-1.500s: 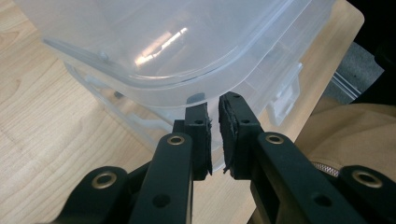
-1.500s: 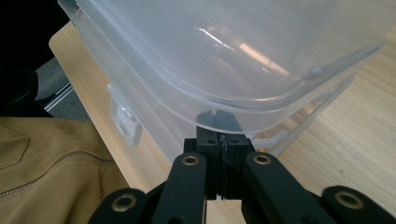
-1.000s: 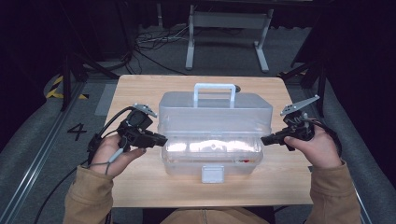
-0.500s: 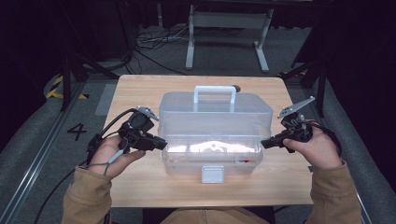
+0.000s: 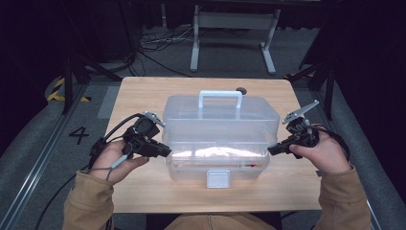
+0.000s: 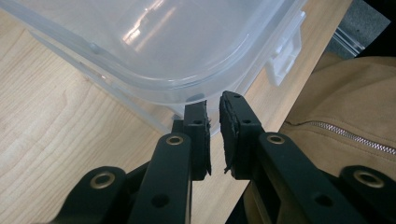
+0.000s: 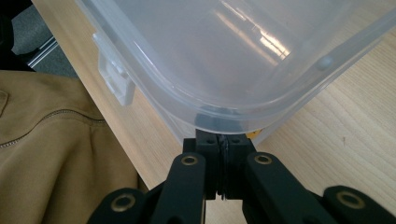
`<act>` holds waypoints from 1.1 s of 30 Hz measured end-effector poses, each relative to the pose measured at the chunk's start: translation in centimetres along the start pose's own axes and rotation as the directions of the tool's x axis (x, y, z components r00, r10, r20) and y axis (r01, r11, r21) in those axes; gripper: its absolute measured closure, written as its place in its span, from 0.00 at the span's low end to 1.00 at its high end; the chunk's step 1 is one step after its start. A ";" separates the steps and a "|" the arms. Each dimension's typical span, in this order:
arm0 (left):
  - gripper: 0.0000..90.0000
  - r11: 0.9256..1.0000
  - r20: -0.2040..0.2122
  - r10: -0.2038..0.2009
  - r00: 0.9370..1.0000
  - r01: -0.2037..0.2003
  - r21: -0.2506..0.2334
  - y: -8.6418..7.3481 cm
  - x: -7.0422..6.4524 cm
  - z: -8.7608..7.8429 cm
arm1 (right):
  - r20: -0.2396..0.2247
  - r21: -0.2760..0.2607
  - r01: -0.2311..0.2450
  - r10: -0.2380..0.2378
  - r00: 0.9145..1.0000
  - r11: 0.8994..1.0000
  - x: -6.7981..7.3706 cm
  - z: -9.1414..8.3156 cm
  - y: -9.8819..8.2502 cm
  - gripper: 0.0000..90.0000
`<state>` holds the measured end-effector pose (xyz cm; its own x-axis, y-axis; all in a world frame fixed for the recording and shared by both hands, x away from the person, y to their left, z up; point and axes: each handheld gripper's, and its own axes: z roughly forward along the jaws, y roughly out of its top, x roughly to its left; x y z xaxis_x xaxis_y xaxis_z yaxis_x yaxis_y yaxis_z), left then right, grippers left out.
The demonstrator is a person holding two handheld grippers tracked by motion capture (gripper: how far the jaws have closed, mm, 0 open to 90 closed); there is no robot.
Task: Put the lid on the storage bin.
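High view: flanking clear lidded box on desk; left tongs slightly apart, right tongs together; next, probably lifting lid.

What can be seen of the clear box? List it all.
The box is translucent plastic with rounded corners, a lid, a white carry handle on top and a white latch at its near side. It stands upright mid-table, lid down. Something pale and a bit of red show inside. A hand-held gripper's tips meet each near corner.

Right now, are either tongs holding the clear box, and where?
Neither holds it. The left tongs stand slightly apart at the clear box near-left corner rim; the right tongs are shut under its near-right corner.
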<state>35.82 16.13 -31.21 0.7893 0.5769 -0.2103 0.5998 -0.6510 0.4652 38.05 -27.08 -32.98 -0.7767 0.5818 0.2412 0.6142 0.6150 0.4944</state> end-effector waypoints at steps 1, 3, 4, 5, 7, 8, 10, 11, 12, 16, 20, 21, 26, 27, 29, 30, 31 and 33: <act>0.90 1.000 0.000 -0.002 1.000 0.002 0.003 0.0 0.0 0.0 | -0.001 0.004 -0.001 0.001 1.000 1.000 0.0 0.0 0.0 0.99; 0.90 1.000 -0.001 0.000 1.000 0.000 0.012 0.0 -0.1 0.1 | -0.002 0.012 0.000 0.000 1.000 1.000 0.0 0.1 0.0 0.99; 0.90 1.000 0.001 0.000 1.000 0.000 0.014 0.0 -0.1 0.1 | -0.002 0.017 0.001 -0.001 1.000 1.000 0.0 0.2 0.0 0.99; 0.90 1.000 0.000 0.002 1.000 -0.002 0.019 0.0 -0.1 0.2 | -0.002 0.020 0.001 -0.001 1.000 1.000 0.0 0.2 0.0 0.99; 0.90 1.000 0.000 0.008 1.000 -0.008 0.026 0.0 -0.1 0.3 | -0.005 0.029 0.003 -0.003 1.000 1.000 0.1 0.3 0.0 0.99; 0.90 0.999 -0.002 0.011 1.000 -0.011 0.031 0.0 -0.1 0.3 | -0.006 0.031 0.005 -0.005 1.000 1.000 0.1 0.3 0.0 0.98; 0.90 0.999 -0.009 0.016 1.000 -0.016 0.040 0.0 -0.2 0.4 | -0.005 0.039 0.006 -0.006 1.000 0.999 0.1 0.4 0.0 0.98; 0.90 0.999 -0.009 0.016 1.000 -0.016 0.040 0.0 -0.2 0.4 | -0.007 0.044 0.008 -0.007 1.000 0.999 0.1 0.4 -0.1 0.98; 0.90 0.999 -0.005 0.018 1.000 -0.018 0.044 0.0 -0.3 0.4 | -0.007 0.044 0.008 -0.007 1.000 0.999 0.1 0.4 -0.1 0.98; 0.90 0.997 -0.004 0.028 1.000 -0.027 0.069 0.0 -0.4 0.6 | -0.007 0.057 0.010 -0.010 1.000 0.998 0.0 0.4 -0.2 0.98; 0.90 0.996 -0.004 0.032 0.999 -0.032 0.086 0.0 -0.5 0.8 | -0.003 0.070 0.010 -0.010 1.000 0.998 0.0 0.4 -0.2 0.98; 0.90 0.995 -0.003 0.035 0.999 -0.035 0.090 0.0 -0.5 0.9 | -0.001 0.075 0.010 -0.010 1.000 0.997 0.0 0.5 -0.2 0.98; 0.89 0.993 0.004 0.044 0.999 -0.044 0.106 -0.1 -0.4 1.1 | -0.003 0.099 0.016 -0.015 1.000 0.995 0.0 0.8 -0.2 0.98; 0.89 0.993 0.007 0.044 0.999 -0.045 0.107 -0.1 -0.4 1.1 | -0.004 0.103 0.018 -0.018 1.000 0.995 0.0 0.9 -0.2 0.98; 0.89 0.993 0.007 0.047 0.999 -0.047 0.112 -0.1 -0.4 1.2 | -0.005 0.110 0.021 -0.021 1.000 0.994 0.0 1.0 -0.2 0.98; 0.89 0.992 0.006 0.046 0.999 -0.047 0.113 -0.1 -0.4 1.2 | -0.004 0.112 0.022 -0.022 1.000 0.993 0.0 1.0 -0.2 0.98; 0.89 0.992 0.008 0.048 0.999 -0.048 0.117 -0.1 -0.4 1.3 | -0.005 0.115 0.024 -0.024 1.000 0.993 0.0 1.1 -0.2 0.98; 0.89 0.991 0.007 0.049 0.999 -0.049 0.124 -0.1 -0.5 1.4 | -0.008 0.122 0.029 -0.028 1.000 0.992 0.1 1.1 -0.2 0.98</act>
<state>35.58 15.26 -32.33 0.8186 0.5411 -0.1929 0.5717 -0.7348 0.3650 38.03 -26.57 -34.02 -0.7948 0.5600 0.2337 0.6039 0.6921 0.3953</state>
